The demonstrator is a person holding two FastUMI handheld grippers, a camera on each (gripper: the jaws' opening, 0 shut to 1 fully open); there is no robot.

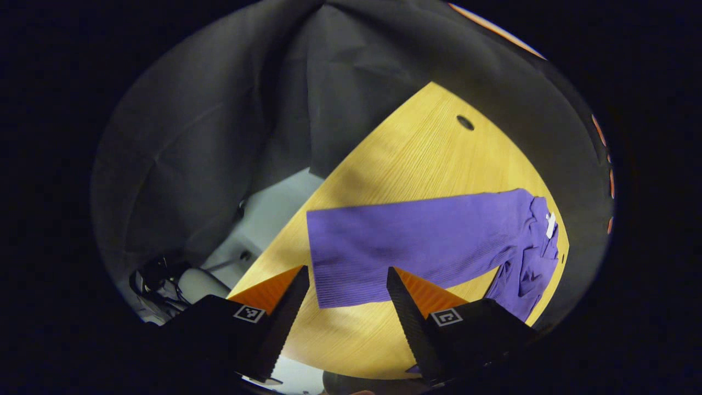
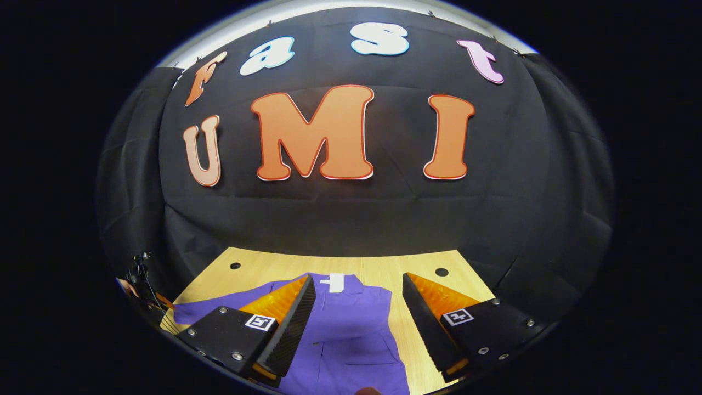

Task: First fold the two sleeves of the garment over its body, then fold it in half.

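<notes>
The garment [image 1: 417, 236] — purple ribbed knit, lying flat on the table [image 1: 417, 148] with one sleeve stretched out straight in the left gripper view — is judged light, limp and prone to sagging, so it is best pinched at a cuff or hem edge. Both the left gripper [image 1: 348, 285] and right gripper [image 2: 359, 296] are seen spread wide, holding nothing. The collar end is bunched and the near hem is cut off — whether the other sleeve is folded cannot be told.
</notes>
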